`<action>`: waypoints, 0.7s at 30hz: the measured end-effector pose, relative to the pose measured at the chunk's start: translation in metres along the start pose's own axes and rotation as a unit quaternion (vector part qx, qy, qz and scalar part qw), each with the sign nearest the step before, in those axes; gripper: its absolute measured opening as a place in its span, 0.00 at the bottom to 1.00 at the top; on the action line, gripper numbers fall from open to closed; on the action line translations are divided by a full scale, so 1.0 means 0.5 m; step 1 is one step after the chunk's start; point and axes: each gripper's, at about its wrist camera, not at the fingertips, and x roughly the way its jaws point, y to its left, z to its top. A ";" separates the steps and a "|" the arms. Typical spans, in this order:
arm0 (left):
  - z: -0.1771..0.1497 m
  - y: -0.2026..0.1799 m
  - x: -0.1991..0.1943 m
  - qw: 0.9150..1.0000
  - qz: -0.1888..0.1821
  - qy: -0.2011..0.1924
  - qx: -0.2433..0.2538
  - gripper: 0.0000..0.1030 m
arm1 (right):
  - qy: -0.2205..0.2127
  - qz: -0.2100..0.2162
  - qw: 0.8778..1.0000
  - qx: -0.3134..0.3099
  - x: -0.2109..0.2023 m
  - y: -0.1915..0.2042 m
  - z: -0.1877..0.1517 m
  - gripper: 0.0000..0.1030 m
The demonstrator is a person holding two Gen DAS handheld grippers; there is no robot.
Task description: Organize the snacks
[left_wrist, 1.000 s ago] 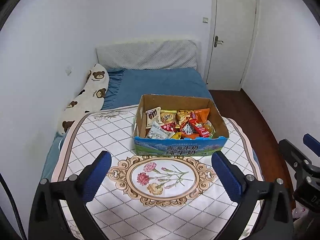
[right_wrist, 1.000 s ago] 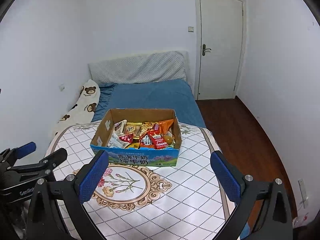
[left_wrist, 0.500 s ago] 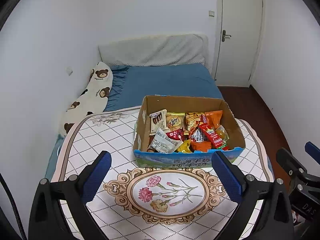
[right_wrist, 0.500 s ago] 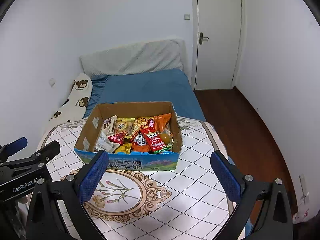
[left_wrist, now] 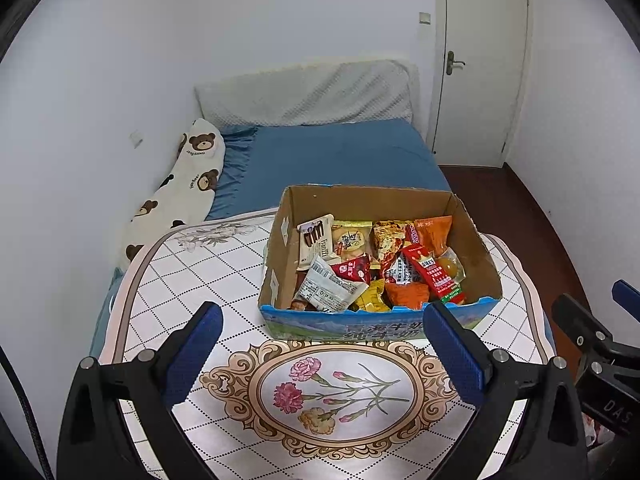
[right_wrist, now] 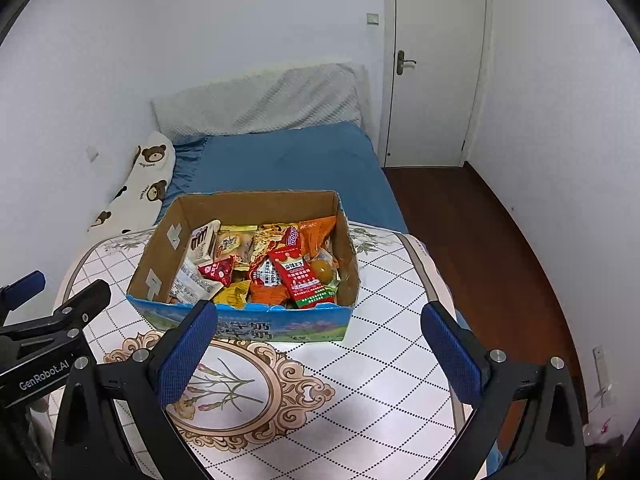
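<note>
We hold the left gripper (left_wrist: 322, 354) w/ jaws wide apart, empty, over the floral tablecloth (left_wrist: 192, 272); cardboard box (left_wrist: 470, 236) of snacks (left_wrist: 380, 264) sits on the table ahead; right gripper (right_wrist: 320, 354) likewise spread apart, empty, nr the box

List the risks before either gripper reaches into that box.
The snacks lie overlapped, so one pinch may drag a neighbour out. The box has tall walls; open fingers could catch its near rim. The right gripper and left gripper aim at the same box and could collide.
</note>
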 end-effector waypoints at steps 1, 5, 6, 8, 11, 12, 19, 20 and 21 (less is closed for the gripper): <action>0.000 0.000 0.000 1.000 0.000 0.001 0.000 1.00 | 0.000 0.000 1.000 0.000 0.001 0.000 0.000 1.00; 0.002 -0.001 0.007 1.000 0.002 0.002 0.002 1.00 | 0.005 -0.001 1.000 0.001 0.010 0.000 0.001 1.00; 0.002 -0.001 0.008 1.000 0.002 0.002 0.002 1.00 | 0.004 -0.002 1.000 0.001 0.009 0.000 0.002 1.00; 0.002 -0.001 0.009 1.000 0.002 0.002 0.004 1.00 | 0.003 -0.003 1.000 0.002 0.012 -0.001 0.002 1.00; 0.002 0.000 0.009 1.000 0.003 0.002 0.003 1.00 | 0.002 -0.003 1.000 0.005 0.011 -0.002 0.004 1.00; 0.002 0.000 0.010 1.000 0.003 0.003 0.003 1.00 | 0.002 -0.003 1.000 0.006 0.011 -0.003 0.004 1.00; -0.002 0.002 0.011 1.000 0.001 0.005 0.004 1.00 | 0.003 -0.005 1.000 0.009 0.010 -0.007 0.006 1.00; -0.001 0.002 0.012 1.000 0.000 0.006 0.003 1.00 | 0.003 -0.005 1.000 0.010 0.011 -0.007 0.005 1.00; -0.002 0.002 0.013 1.000 0.000 0.006 0.003 1.00 | 0.003 -0.006 1.000 0.009 0.010 -0.007 0.006 1.00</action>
